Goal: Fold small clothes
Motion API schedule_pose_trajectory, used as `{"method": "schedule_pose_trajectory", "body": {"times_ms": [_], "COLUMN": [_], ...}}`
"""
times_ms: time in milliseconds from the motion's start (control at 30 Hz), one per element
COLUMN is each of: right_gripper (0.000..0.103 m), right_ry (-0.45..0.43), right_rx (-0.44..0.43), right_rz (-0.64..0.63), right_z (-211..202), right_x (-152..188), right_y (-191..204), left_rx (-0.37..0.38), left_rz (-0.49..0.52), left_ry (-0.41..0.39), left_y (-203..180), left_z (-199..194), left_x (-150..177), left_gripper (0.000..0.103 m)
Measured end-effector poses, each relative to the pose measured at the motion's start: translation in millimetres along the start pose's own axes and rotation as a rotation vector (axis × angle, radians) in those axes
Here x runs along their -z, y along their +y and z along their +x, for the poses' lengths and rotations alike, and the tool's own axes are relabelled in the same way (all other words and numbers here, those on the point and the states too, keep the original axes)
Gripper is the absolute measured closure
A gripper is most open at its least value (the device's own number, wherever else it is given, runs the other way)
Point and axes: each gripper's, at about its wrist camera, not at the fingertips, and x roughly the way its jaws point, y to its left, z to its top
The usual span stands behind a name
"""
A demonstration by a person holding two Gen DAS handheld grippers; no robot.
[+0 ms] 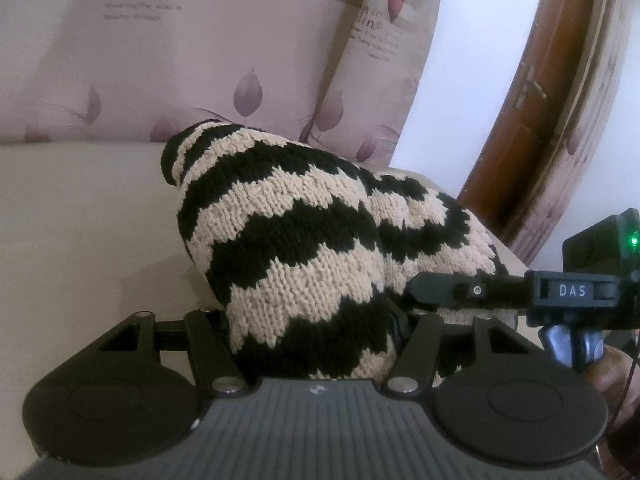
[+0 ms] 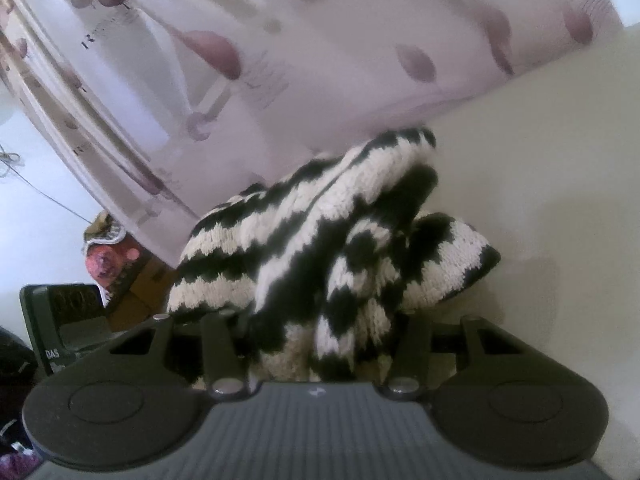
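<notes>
Meanwhile, the left gripper (image 1: 316, 316) and the right gripper (image 2: 320, 320) each clench a bunched edge of a black-and-cream striped knit garment (image 1: 288, 232), its bulk humped just beyond the jaws over a pale cream sofa seat (image 1: 80, 208). Leaf-print cushions (image 1: 180, 52) stand at the far side, a wooden door (image 1: 532, 120) to the right. By the look of it, the fold needs both edges carried level and together, then laid flat before either grip loosens
</notes>
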Motion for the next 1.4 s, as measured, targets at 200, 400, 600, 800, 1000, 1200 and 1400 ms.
{"method": "schedule_pose_trajectory", "body": {"times_ms": [200,400,600,800,1000,1200,1400], "right_gripper": [0.053,0.053,0.053,0.053,0.053,0.052,0.036], "right_ry": [0.003,0.01,0.028,0.038,0.045,0.057,0.034], "right_rx": [-0.042,-0.051,-0.045,-0.037,-0.022,0.047,0.192], "right_rz": [0.041,0.082,0.104,0.131,0.142,0.053,-0.129], "right_z": [5.7,18.1,29.4,38.6,41.6,39.2,31.2], "right_x": [26.0,47.5,55.4,58.0,61.9,66.2,80.2], "right_y": [21.2,30.4,28.8,20.8,9.1,10.4,27.0], "left_rx": [-0.033,-0.053,-0.056,-0.057,-0.061,-0.099,-0.209], "left_rz": [0.0,0.0,-0.023,-0.047,-0.041,-0.044,0.03], "left_ry": [0.002,0.015,0.035,0.051,0.059,0.032,-0.069], "left_y": [4.5,17.0,31.3,42.6,48.1,52.7,36.9], "left_z": [-36.6,-54.5,-52.1,-43.5,-35.2,-35.9,-47.9], "left_x": [12.1,23.6,35.5,43.6,48.8,59.2,70.5], "left_gripper": [0.041,0.041,0.041,0.041,0.037,0.022,0.001]}}
